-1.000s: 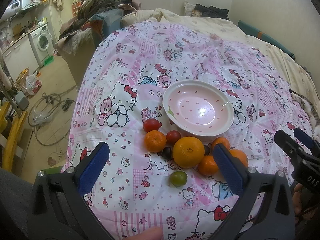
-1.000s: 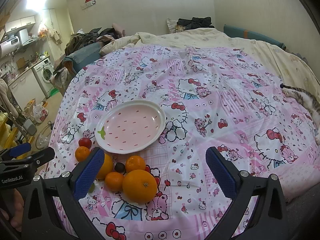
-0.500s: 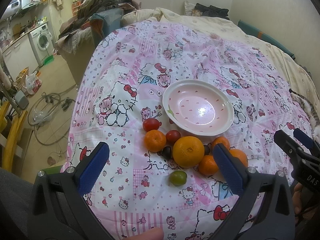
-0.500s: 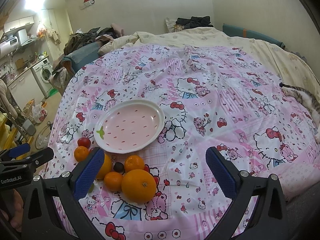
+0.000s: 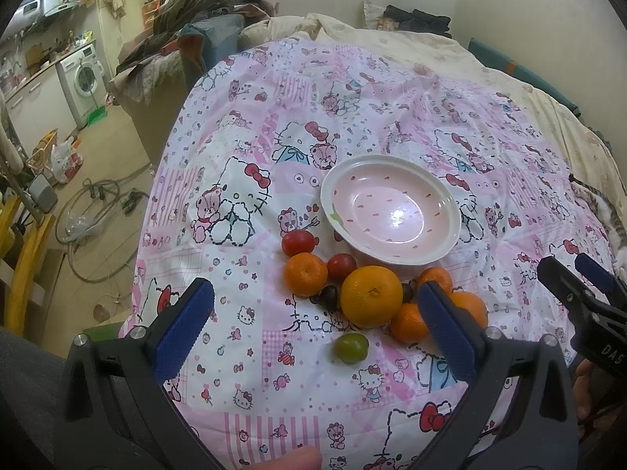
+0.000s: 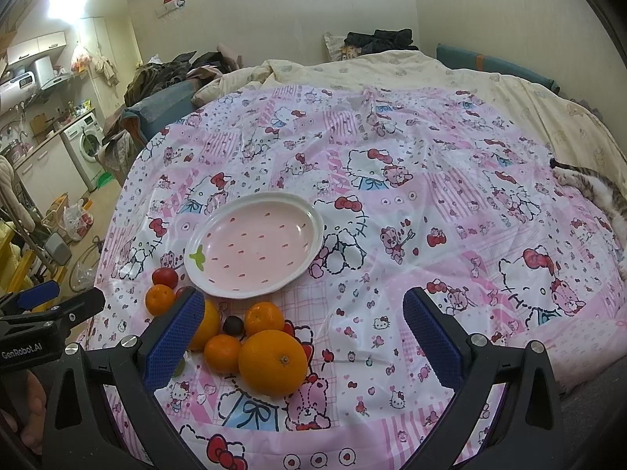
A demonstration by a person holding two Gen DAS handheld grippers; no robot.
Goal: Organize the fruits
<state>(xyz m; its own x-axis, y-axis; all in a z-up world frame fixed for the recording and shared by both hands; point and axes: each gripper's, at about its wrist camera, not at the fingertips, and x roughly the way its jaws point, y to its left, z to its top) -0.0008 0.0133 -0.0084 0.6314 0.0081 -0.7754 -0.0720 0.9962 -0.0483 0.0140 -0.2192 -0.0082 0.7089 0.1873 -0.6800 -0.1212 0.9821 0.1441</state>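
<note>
Your left gripper hung wide open at frame bottom, holding nothing. Fruit cluster lay centre frame on the pink cloth: large orange amid small ones, green fruit nearest you. Empty plate sat just above. Your right gripper likewise gaped, empty

In the left wrist view, a blue finger is covering part of the oranges beside the plate; a cat is running off the right edge.
</note>
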